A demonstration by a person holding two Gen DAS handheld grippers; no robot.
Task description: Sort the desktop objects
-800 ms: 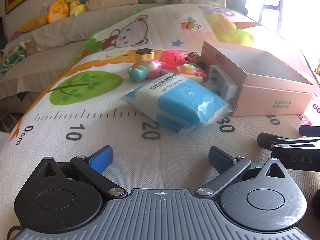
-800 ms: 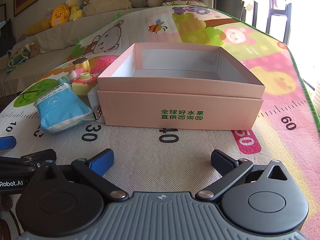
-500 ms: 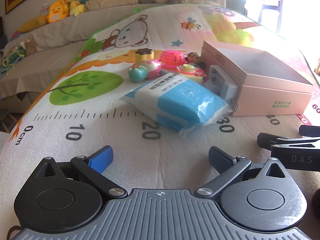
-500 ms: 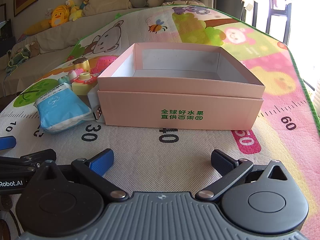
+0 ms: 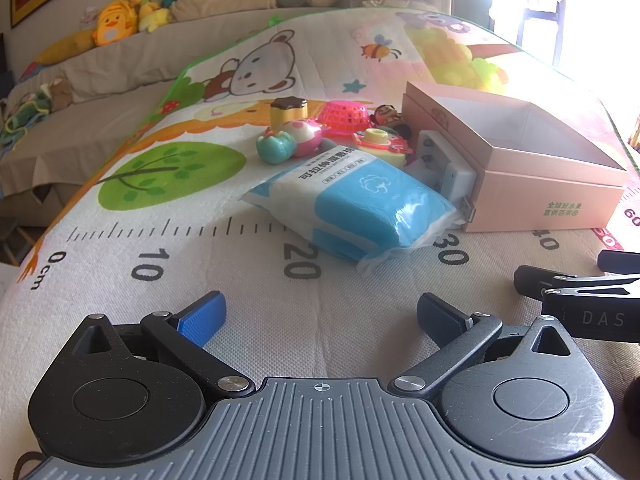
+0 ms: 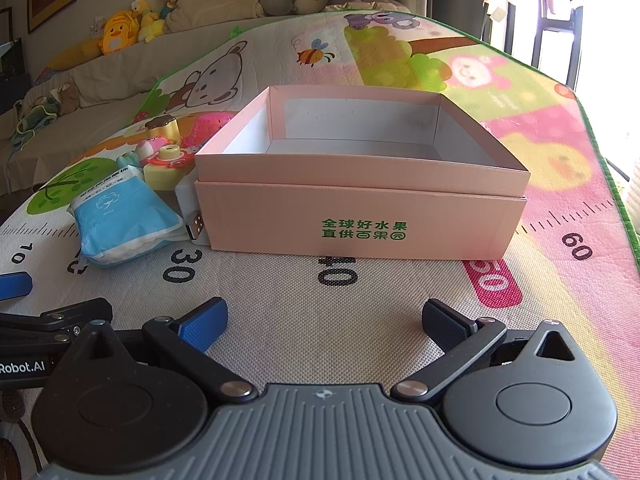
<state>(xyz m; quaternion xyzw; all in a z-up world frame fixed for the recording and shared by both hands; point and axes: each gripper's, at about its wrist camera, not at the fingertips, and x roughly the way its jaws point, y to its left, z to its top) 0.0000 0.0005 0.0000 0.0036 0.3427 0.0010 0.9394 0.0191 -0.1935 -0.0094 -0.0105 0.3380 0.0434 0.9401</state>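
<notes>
A white device point(image 5: 444, 164) is wedged between the blue pack point(image 5: 352, 200) and the pink box point(image 6: 360, 200), mostly hidden; what it is cannot be told. Small toys point(image 5: 316, 130) crowd behind the pack, overlapping one another. The box carries green Chinese print on its near wall, and the pack's label is Chinese too. The play mat point(image 6: 320, 312) shows ruler marks 0cm to 60 along its near edge (50 partly covered). Left hand-held gripper point(image 5: 320, 314) and right hand-held gripper point(image 6: 324, 320) both gape, grasping nothing.
</notes>
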